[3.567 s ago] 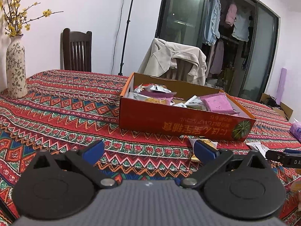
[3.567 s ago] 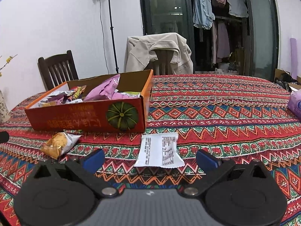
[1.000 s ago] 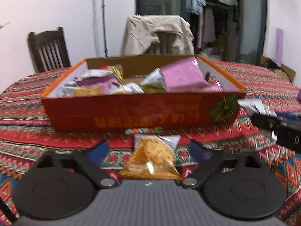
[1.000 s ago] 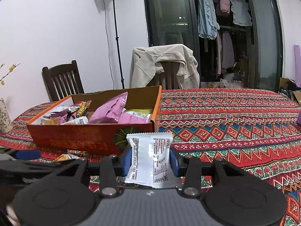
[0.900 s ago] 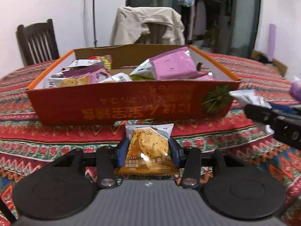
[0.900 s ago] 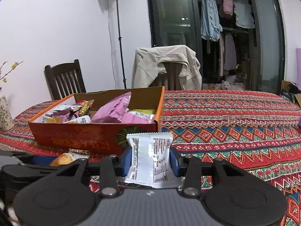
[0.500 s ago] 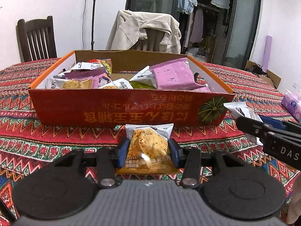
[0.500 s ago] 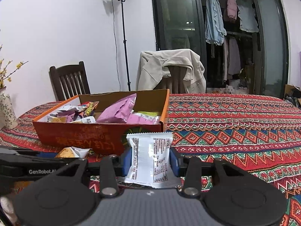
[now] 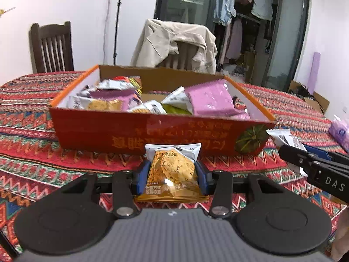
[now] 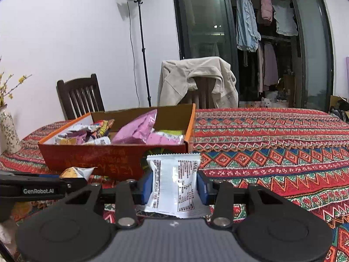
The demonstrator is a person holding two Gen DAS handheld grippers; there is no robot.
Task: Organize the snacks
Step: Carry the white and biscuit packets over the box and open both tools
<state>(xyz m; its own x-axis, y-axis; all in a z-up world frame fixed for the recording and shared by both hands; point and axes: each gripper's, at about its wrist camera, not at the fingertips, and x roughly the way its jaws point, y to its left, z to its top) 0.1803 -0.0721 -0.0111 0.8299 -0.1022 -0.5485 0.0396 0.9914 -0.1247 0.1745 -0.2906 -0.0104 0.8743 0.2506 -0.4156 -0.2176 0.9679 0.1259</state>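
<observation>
My left gripper (image 9: 173, 175) is shut on an orange cracker packet (image 9: 172, 170), held just above the patterned tablecloth in front of the red cardboard box (image 9: 122, 131). My right gripper (image 10: 174, 184) is shut on a white snack packet (image 10: 174, 187), right of the box's front corner. The box (image 10: 91, 155) holds several snack packets, among them a pink bag (image 9: 210, 99). In the left wrist view the right gripper (image 9: 305, 159) enters from the right with the white packet (image 9: 283, 138). In the right wrist view the left gripper (image 10: 43, 188) shows at the left edge with its cracker packet (image 10: 75, 172).
The table (image 10: 272, 144) wears a red zigzag cloth. A chair with a beige jacket (image 10: 196, 80) and a dark wooden chair (image 10: 80, 96) stand behind it. A flowered vase (image 10: 7, 128) sits at the far left. A purple tissue pack (image 9: 340, 132) lies at the right.
My left gripper closed on the orange cracker packet and lifted it slightly off the cloth toward the box. The right gripper kept its hold on the white packet and stayed put.
</observation>
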